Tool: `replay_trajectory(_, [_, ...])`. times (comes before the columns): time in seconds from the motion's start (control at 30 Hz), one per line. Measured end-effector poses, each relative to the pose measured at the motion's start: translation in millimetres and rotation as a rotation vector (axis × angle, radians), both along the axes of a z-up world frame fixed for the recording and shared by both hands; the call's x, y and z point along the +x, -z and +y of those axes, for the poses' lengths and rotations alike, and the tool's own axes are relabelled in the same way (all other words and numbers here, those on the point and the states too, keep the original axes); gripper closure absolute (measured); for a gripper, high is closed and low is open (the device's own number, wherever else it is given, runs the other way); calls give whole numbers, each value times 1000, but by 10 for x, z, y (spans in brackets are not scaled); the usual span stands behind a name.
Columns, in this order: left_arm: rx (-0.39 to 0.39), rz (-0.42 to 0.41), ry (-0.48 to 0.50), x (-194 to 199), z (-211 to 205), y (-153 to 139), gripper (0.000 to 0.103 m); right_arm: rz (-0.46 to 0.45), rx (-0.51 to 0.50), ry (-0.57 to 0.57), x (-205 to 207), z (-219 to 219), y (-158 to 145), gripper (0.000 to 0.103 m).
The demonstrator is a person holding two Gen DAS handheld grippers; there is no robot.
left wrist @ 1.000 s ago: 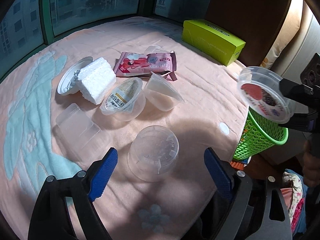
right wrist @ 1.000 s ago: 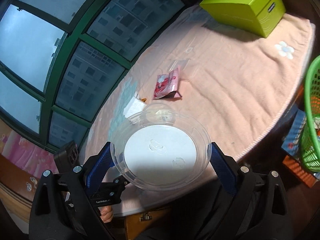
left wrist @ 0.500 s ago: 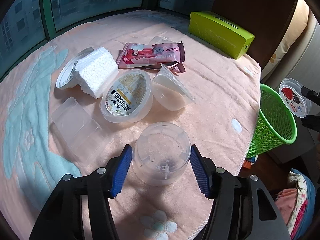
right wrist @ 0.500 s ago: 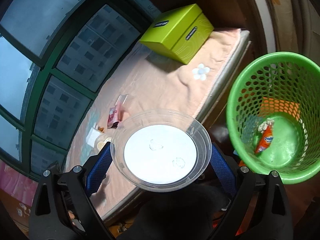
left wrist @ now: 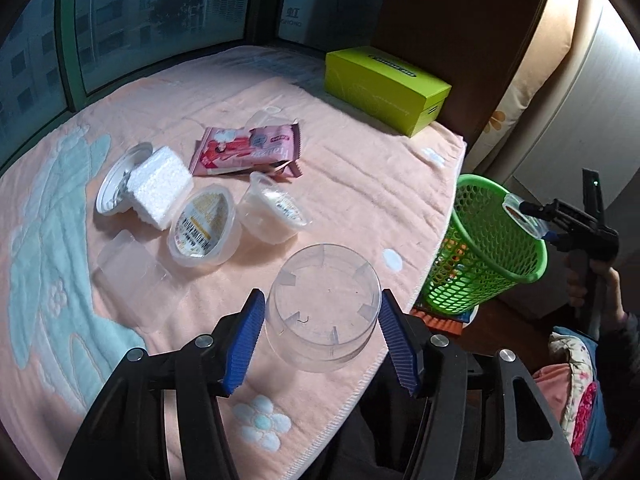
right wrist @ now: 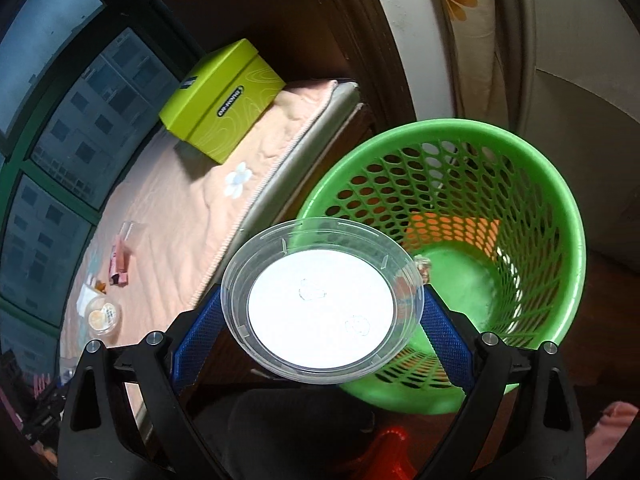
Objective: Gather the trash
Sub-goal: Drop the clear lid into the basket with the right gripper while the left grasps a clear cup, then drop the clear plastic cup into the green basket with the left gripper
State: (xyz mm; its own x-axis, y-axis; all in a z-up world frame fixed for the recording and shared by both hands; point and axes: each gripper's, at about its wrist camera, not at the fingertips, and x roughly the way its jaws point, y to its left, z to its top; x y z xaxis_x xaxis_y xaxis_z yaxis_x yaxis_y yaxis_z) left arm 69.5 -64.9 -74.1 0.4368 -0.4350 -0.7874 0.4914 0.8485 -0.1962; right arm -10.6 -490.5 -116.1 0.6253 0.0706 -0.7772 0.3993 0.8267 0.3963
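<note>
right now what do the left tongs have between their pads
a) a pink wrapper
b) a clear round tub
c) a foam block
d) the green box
b: the blue pads of the left tongs sit against both sides of the clear round tub, while the wrapper, foam block and green box lie farther off on the blanket.

Green-framed windows (left wrist: 72,36) behind, apartment blocks outside; dark wood panel (left wrist: 460,20); cream flowered curtain (right wrist: 464,20); peach flowered blanket (left wrist: 360,168) over surface.

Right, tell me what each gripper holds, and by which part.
Left gripper: clear round cup, clamped across its side walls. Right gripper: clear round lid, gripped by opposite rim edges.
</note>
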Motion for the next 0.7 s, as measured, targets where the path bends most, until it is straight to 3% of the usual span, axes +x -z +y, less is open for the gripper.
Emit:
replay_trajectory(0.27, [-35,-28,88,92,-502,-238,47,42,-30,47,-11,-302,174,10])
replay_trajectory(0.53, [-35,-44,180,146,-1065,-349,47,6,37,61,-73,-465,249,8])
replay_trajectory(0.7, [-38,-36,242,209,-1442,-337,47,-25,41,67,-186,-499,148,8])
